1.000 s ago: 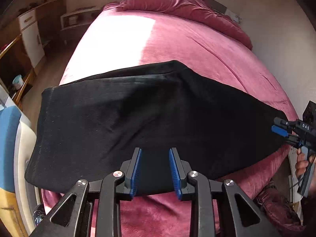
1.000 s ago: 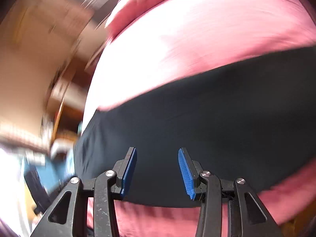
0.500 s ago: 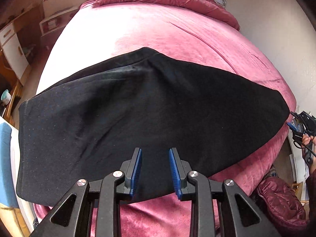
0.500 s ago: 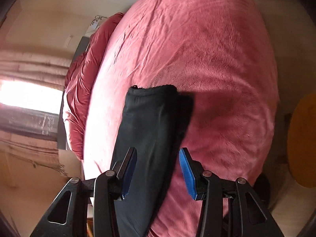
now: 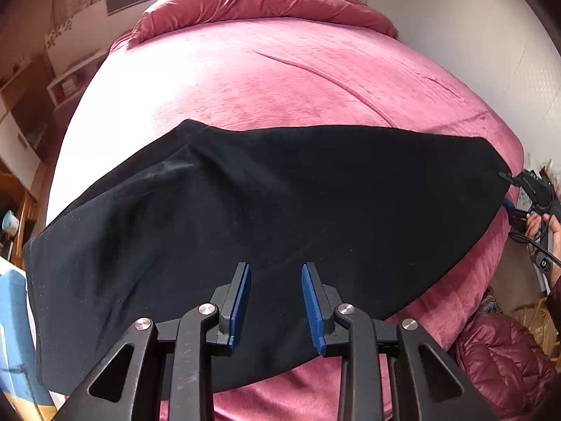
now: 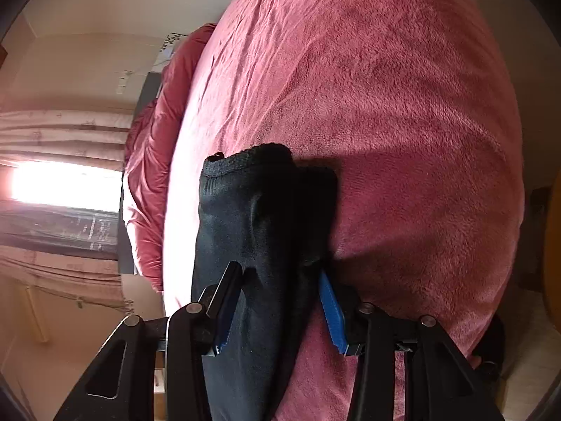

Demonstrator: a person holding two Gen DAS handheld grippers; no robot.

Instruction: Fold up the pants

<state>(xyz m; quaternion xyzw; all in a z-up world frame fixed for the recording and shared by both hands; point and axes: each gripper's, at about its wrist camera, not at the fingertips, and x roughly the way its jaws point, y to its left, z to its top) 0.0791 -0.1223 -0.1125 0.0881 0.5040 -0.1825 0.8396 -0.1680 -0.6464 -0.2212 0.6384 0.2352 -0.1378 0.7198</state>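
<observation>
Left wrist view shows the pants (image 5: 280, 210) lying flat across the near end of the bed (image 5: 280, 77), long axis running left to right, waist at the left, leg ends at the right; the left gripper (image 5: 275, 301) hangs over the near edge of the cloth at mid-length, jaws partly open and holding nothing; the right gripper (image 6: 277, 305) is nearer the leg ends, jaws partly open astride them, though whether the pads press the cloth I cannot tell.
</observation>
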